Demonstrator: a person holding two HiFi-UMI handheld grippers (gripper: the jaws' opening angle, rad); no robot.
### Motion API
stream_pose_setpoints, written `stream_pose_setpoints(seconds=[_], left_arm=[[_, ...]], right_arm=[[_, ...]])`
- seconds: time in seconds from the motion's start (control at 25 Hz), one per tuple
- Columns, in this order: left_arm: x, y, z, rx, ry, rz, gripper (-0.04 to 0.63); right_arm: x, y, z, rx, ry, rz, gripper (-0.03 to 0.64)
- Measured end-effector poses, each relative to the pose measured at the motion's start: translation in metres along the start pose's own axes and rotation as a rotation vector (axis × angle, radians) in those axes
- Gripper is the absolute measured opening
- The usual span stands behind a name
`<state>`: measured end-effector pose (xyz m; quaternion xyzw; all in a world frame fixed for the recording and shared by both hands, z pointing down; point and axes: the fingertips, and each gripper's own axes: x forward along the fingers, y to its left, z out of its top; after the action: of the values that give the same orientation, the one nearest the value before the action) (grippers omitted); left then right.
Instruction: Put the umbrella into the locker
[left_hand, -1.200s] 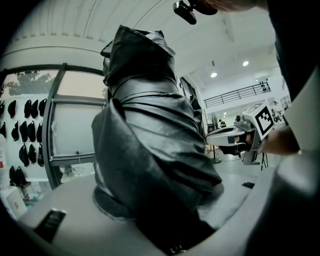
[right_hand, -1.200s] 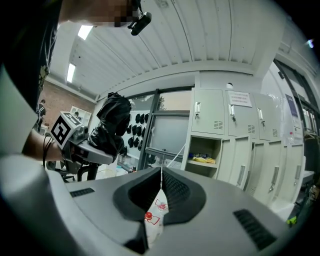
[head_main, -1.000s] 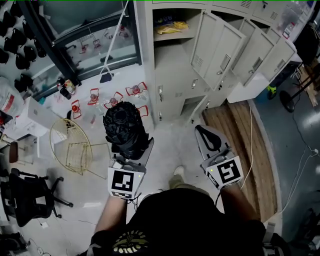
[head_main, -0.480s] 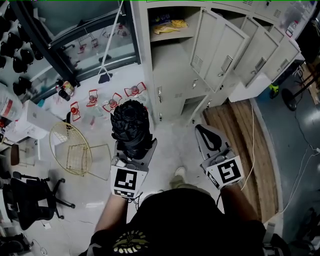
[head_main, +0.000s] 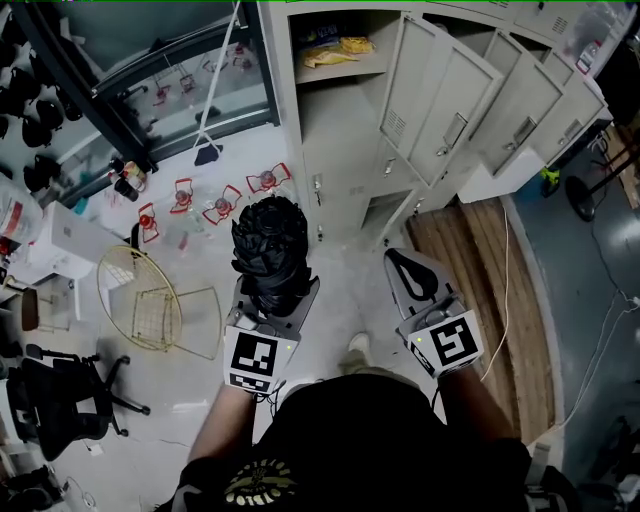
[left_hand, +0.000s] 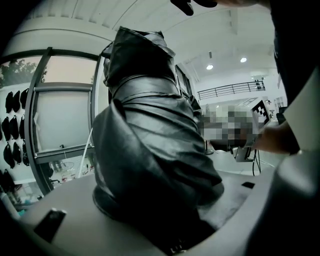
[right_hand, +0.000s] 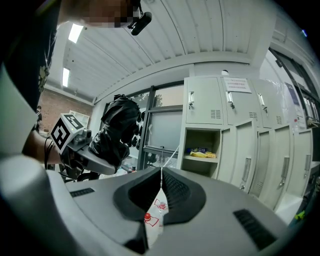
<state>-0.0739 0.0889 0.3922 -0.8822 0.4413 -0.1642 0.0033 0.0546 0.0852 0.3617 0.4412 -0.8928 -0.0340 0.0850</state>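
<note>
Before a bank of grey lockers (head_main: 345, 150), a person holds a folded black umbrella (head_main: 268, 235) clamped in the left gripper (head_main: 272, 295), whose jaws stand well apart around the bundle's lower end. The umbrella rises roughly upright, crosswise to the jaws, its crumpled top toward the head camera. The open compartment (right_hand: 202, 167) lies ahead and a little to the right of it, well apart, with yellow packets (head_main: 335, 52) on its shelf and its door (head_main: 440, 95) swung out to the right. The right gripper (head_main: 405, 268) hangs empty alongside, jaws pressed together, nearer the door. Judged from here, the left hand must go forward and probably tip the umbrella's long axis to clear the shelf.
</note>
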Motion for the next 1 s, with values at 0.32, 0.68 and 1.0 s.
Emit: stream_pose_setpoints(seconds=[0.32, 0.68, 1.0], left_arm=[[0.020, 0.006, 0.008, 0.009, -0.001, 0.009, 0.276], [0.047, 0.009, 0.018, 0.006, 0.000, 0.017, 0.276], [0.075, 0.009, 0.022, 0.003, 0.012, 0.034, 0.276]], right_arm=[[0.011, -0.017, -0.006, 0.010, 0.051, 0.019, 0.029], [0.026, -0.042, -0.004, -0.001, 0.050, 0.042, 0.029], [0.040, -0.069, 0.001, -0.024, -0.056, 0.067, 0.029]])
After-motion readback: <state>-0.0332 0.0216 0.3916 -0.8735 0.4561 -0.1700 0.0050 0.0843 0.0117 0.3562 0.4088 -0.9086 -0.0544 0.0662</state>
